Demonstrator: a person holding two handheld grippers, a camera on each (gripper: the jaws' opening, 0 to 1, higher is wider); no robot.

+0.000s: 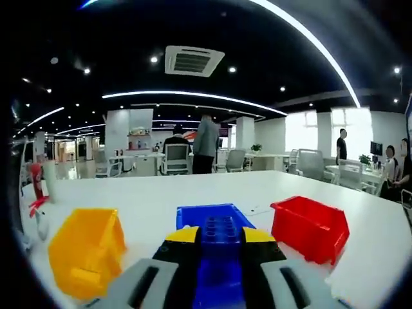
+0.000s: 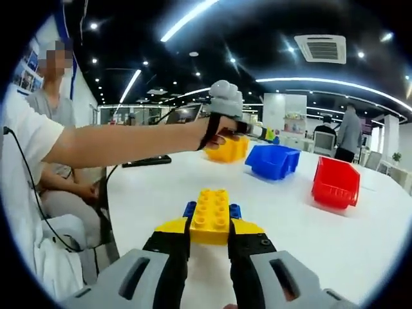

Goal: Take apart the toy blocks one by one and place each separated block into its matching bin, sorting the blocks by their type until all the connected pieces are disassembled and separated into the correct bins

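In the left gripper view my left gripper (image 1: 219, 239) is shut on a blue studded block (image 1: 219, 226), held just above the blue bin (image 1: 193, 212). The yellow bin (image 1: 87, 251) is to its left and the red bin (image 1: 309, 225) to its right. In the right gripper view my right gripper (image 2: 209, 228) is shut on a yellow block (image 2: 209, 215) with a blue block (image 2: 188, 208) joined beneath it, low over the white table (image 2: 360, 238). The left gripper (image 2: 261, 133), in a person's hand, hovers between the yellow bin (image 2: 228, 149) and blue bin (image 2: 273, 161). The red bin (image 2: 336, 183) stands further right.
A person sits at the table's edge on the left (image 2: 45, 103), an arm (image 2: 129, 141) stretched across the table. A flat black object (image 2: 147, 161) lies near the arm. A red and white item (image 1: 35, 187) stands at the far left. Office chairs and people are behind.
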